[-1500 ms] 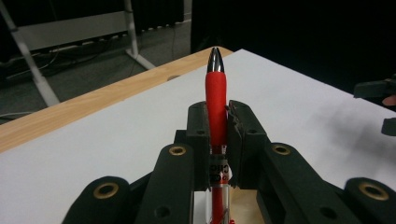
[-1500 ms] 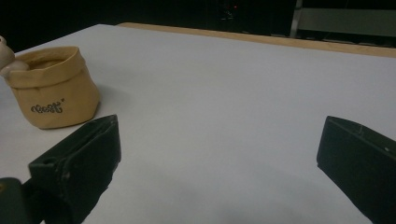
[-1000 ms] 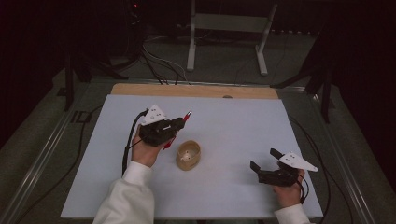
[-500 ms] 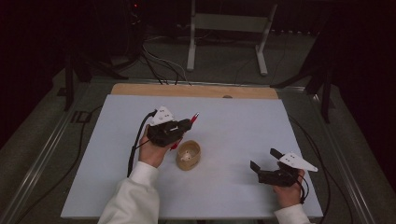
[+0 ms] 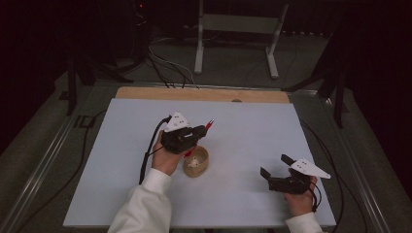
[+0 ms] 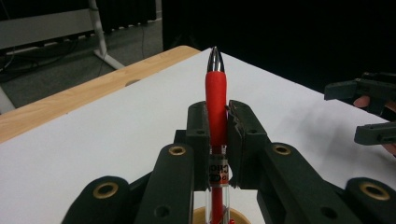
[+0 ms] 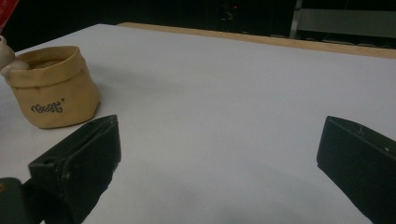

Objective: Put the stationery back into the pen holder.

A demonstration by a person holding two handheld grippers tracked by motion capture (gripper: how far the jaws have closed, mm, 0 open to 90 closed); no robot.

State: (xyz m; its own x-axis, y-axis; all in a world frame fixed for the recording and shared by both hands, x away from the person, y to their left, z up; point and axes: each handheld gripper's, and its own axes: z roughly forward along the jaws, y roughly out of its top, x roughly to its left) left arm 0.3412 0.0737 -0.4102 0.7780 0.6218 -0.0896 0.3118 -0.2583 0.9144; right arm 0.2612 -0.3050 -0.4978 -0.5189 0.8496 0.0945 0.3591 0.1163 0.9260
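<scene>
My left gripper [image 5: 200, 132] is shut on a red pen [image 5: 209, 124], whose silver tip points up and away. In the left gripper view the pen [image 6: 215, 88] stands upright between the jaws of the left gripper [image 6: 217, 114]. Its lower end hangs over a small tan pouch [image 5: 196, 163], seen below the jaws as the pouch rim [image 6: 201, 215]. My right gripper [image 5: 273, 165] rests at the front right, open and with nothing between its jaws. In the right gripper view the pouch [image 7: 53, 86] stands upright at the far left, well clear of the right gripper [image 7: 219, 140].
The white table top [image 5: 252, 131] has a wooden strip [image 5: 204, 94] along its far edge. A metal stand [image 5: 238, 29] and cables lie on the floor beyond. A pale object [image 7: 6, 55] pokes out at the pouch's rim.
My left hand has carried the pen to the right, from left of the pouch to just over it. The right gripper has stayed where it was.
</scene>
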